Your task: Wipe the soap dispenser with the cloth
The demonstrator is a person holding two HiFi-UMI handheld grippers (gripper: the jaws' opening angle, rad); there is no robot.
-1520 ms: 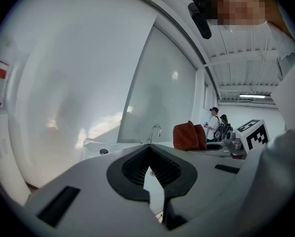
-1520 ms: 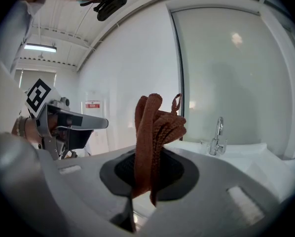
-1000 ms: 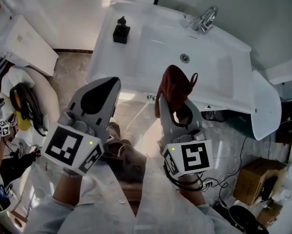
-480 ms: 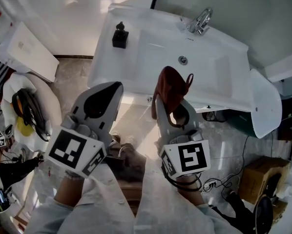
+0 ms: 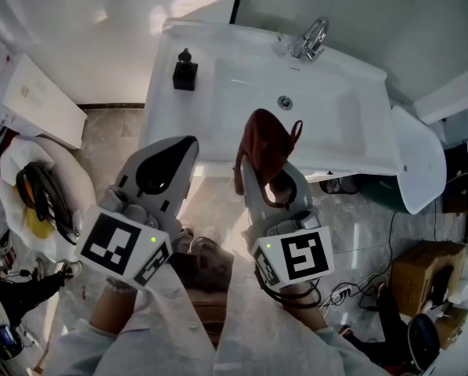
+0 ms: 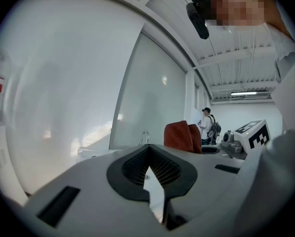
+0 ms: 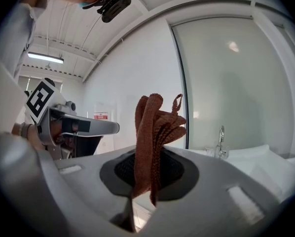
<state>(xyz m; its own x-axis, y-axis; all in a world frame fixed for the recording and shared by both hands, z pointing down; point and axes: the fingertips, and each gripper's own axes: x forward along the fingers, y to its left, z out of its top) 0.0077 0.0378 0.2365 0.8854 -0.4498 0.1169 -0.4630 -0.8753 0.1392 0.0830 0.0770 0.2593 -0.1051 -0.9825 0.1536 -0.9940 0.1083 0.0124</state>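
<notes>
Pinching the brown cloth (image 5: 267, 138), the right claw (image 5: 252, 163) holds it upright. The left claw (image 5: 189, 142) is pressed together, empty, well apart from the soap dispenser (image 5: 185, 70).

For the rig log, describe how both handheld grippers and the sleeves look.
The left gripper and right gripper are alike: light grey tapering shells with black ribbed pads inside the jaws. Each carries a white cube with black square markers and a small green light. A black cable loops beneath the right one. The sleeves are white.
</notes>
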